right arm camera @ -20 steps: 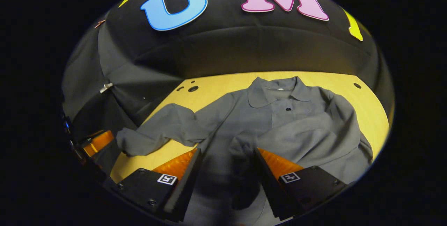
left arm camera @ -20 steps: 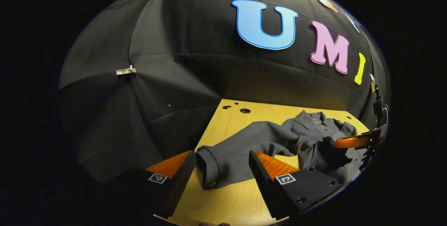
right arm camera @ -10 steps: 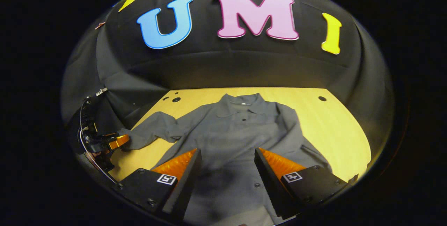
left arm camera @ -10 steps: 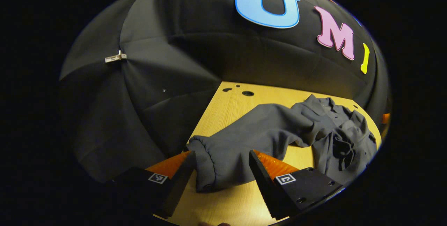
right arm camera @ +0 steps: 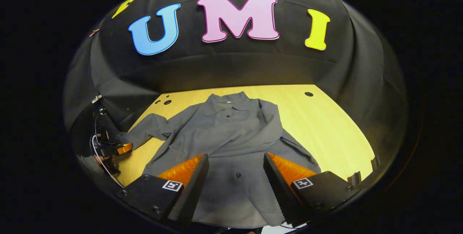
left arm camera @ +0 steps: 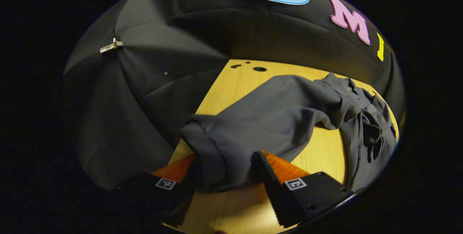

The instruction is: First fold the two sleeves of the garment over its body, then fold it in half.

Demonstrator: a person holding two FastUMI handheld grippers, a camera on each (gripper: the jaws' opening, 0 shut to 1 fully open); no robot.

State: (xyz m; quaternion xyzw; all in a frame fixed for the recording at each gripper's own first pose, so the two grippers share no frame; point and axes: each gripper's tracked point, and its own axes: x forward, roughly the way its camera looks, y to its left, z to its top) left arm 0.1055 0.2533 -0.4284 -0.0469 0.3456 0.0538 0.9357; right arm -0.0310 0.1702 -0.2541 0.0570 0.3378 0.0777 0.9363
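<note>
Left gripper view: the left gripper is straddling the cuff of the grey garment's outstretched sleeve at six o'clock. The cloth is sitting between the fingers, but whether both are pressing on it cannot be told. The sleeve is running toward two o'clock, where the bunched body is lying on the wooden table.

Right gripper view: the right gripper is hanging wide apart over the garment's lower hem, holding nothing. The other sleeve appears to be lying across the chest already. The left gripper is showing at nine o'clock, at the remaining sleeve's end.

Judgement: the step in hand is folding this sleeve over the body. To do it well, the grip should take the full cuff thickness, lift only slightly, carry toward the chest and lay it flat without dragging the body sideways.
</note>
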